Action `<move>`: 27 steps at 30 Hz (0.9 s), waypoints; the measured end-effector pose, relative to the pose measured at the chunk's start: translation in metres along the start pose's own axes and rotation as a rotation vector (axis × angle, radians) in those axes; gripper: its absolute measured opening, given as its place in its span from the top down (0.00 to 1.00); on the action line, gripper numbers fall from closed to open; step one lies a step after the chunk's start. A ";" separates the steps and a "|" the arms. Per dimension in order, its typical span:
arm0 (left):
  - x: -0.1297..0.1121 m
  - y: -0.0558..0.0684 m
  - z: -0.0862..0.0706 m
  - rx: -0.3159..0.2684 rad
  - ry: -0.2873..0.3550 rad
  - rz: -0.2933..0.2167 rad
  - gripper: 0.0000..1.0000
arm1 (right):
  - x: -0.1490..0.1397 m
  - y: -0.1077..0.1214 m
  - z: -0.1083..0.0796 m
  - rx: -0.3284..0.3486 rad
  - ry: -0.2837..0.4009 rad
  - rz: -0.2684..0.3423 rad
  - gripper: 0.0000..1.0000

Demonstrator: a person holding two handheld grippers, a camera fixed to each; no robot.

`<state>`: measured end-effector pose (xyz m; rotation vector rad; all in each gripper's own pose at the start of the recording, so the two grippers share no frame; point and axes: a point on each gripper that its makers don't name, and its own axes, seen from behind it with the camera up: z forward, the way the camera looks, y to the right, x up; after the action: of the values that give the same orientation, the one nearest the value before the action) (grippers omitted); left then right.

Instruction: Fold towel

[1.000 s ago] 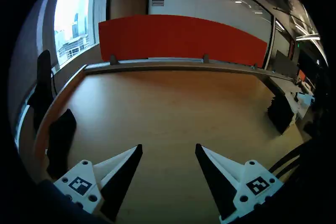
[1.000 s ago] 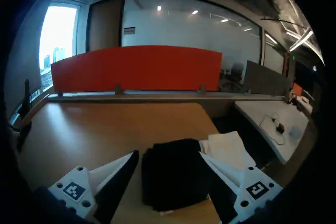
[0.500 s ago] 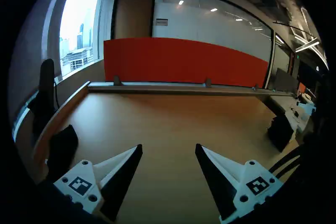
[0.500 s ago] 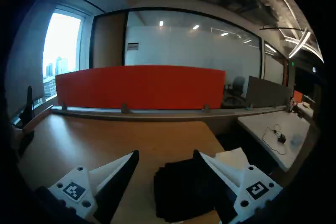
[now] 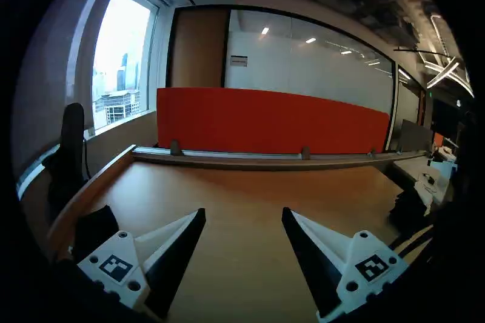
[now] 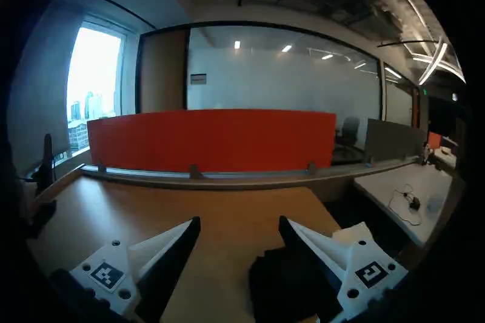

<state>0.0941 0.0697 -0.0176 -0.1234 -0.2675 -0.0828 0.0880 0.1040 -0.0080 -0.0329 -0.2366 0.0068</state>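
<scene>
The left tool (image 5: 242, 211) hangs above a wooden worktop (image 5: 254, 202) with its two fingers spread wide apart, nothing between them and nothing touching them. In the left gripper view, a dark pile (image 5: 407, 209) sits at the worktop's right edge, well apart from the tool. A dark shape (image 5: 94, 229), too dim to identify, lies near the left edge just beyond the left finger. A red partition (image 5: 273, 122) runs along the far side of the worktop, and a window (image 5: 121, 74) stands to the left.

The right tool (image 6: 238, 220) is likewise spread open and empty, its fingers gripping nothing. In the right gripper view, a folded black towel (image 6: 273, 280) lies on the worktop (image 6: 151, 214) near its right-hand corner, low between the fingers and closer to the right one. Whether that finger touches the towel cannot be told. A white cloth (image 6: 339, 235) shows just past the same finger, beside the black towel. Farther right, across a gap, stands a white desk (image 6: 394, 186) with a cable on it.
</scene>
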 end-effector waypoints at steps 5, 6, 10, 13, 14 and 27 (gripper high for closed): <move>0.011 -0.008 0.003 0.008 0.034 0.003 0.07 | 0.006 -0.023 0.003 0.012 0.017 -0.011 0.00; 0.013 -0.010 0.003 0.010 0.040 0.007 0.07 | 0.007 -0.028 0.003 0.013 0.021 -0.014 0.00; 0.018 -0.013 0.004 0.012 0.056 0.024 0.06 | 0.011 -0.048 0.005 0.025 0.033 -0.012 0.00; 0.024 -0.012 0.003 0.006 0.070 0.026 0.07 | 0.015 -0.061 0.006 0.034 0.043 -0.010 0.00; 0.025 -0.012 0.003 0.001 0.075 0.023 0.07 | 0.017 -0.064 0.007 0.034 0.046 -0.008 0.00; 0.038 -0.009 -0.003 -0.018 0.122 0.015 0.07 | 0.032 -0.092 0.004 0.047 0.072 -0.007 0.00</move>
<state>0.1303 0.0575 -0.0093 -0.1373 -0.1440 -0.0772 0.1189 0.0129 0.0064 0.0142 -0.1647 0.0039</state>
